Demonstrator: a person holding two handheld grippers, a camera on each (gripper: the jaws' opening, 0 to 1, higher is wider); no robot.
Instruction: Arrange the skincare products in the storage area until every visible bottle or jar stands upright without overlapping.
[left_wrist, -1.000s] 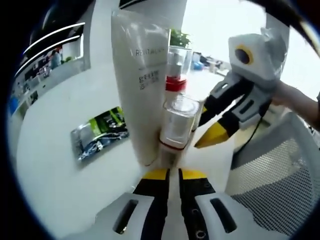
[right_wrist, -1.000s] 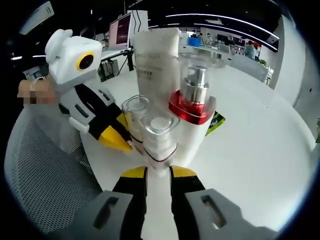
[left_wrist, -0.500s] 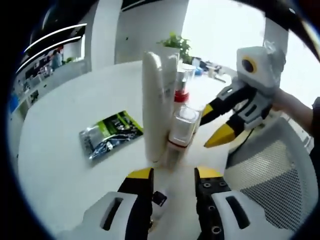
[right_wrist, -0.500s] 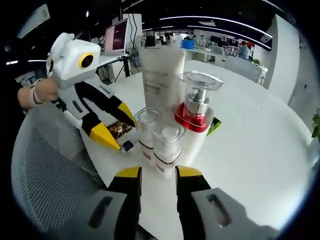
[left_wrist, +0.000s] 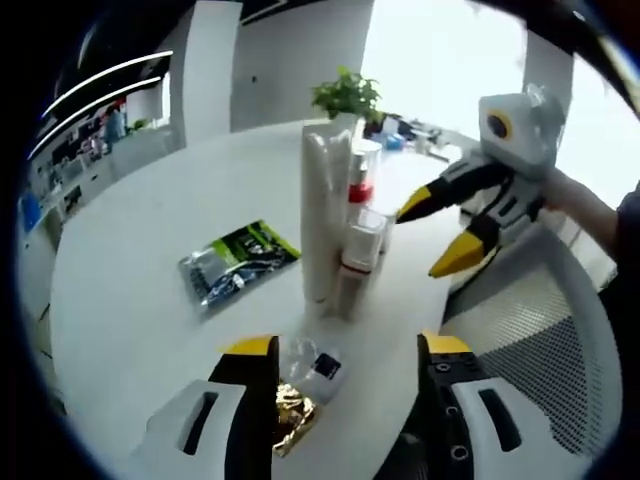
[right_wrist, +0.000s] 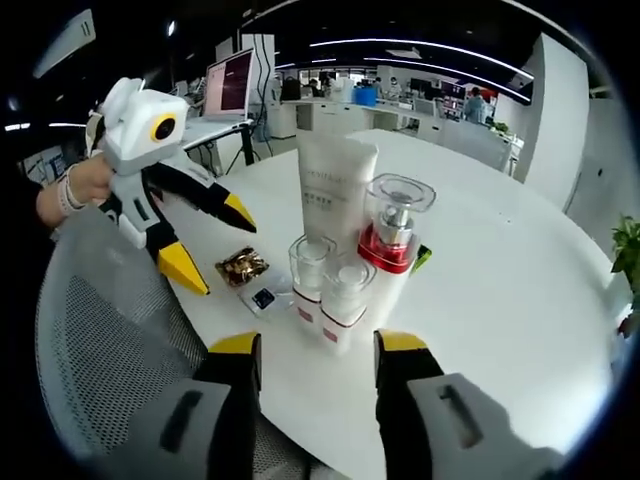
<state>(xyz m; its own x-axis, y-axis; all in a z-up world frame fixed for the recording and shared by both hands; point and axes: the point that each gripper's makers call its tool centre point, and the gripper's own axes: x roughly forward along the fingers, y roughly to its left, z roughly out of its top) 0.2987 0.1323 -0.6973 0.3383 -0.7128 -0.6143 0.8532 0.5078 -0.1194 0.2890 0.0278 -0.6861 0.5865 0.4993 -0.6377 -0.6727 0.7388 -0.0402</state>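
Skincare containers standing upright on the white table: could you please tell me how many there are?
4, clustered together: a tall white tube at the back, a red-collared pump bottle beside it, and two small clear-capped bottles in front, one nearer, one further back. Others may hide behind.

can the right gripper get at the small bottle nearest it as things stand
Probably yes. The right gripper is open, and the small bottle stands upright straight ahead between its jaws with bare table in front. The pump bottle and second small bottle crowd it closely, so a grasp may nudge them.
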